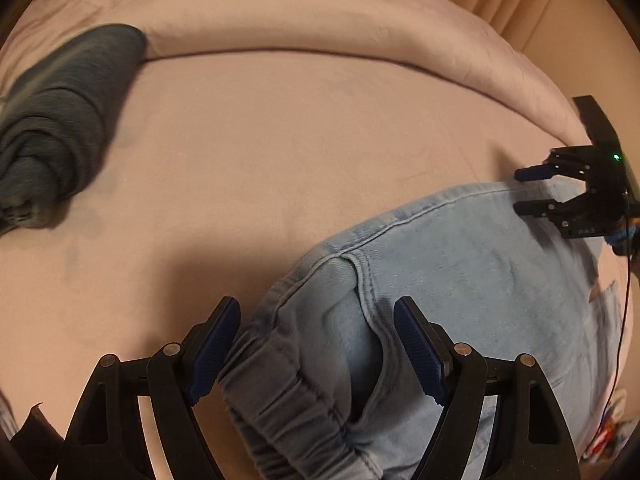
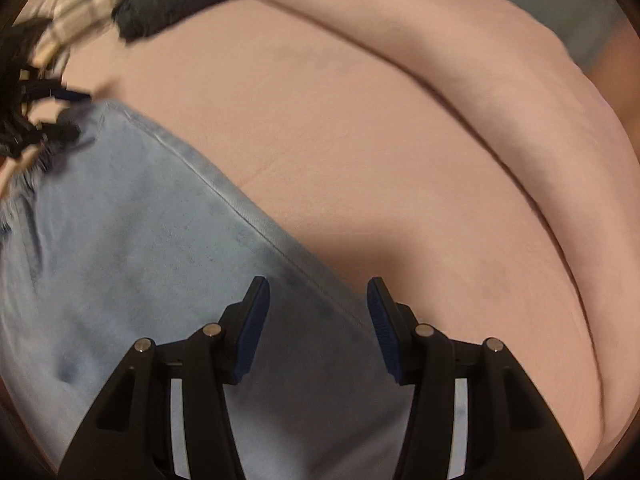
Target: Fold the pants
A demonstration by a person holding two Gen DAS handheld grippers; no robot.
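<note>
Left gripper [image 1: 316, 350] is hanging spread over the elastic waistband [image 1: 280, 392] | right gripper [image 2: 318, 330] spread, empty, over the light-blue jeans [image 2: 120, 260] on the pink bed [image 2: 360, 140] | step: positioning (no grasp yet) | next: pinching fabric edges.

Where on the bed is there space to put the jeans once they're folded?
The widest bare patch is the pink sheet between the light blue jeans, the rolled dark garment at the left and the folded-back blanket behind. It is crowded near the jeans, where the left gripper and right gripper hover with open jaws.
</note>
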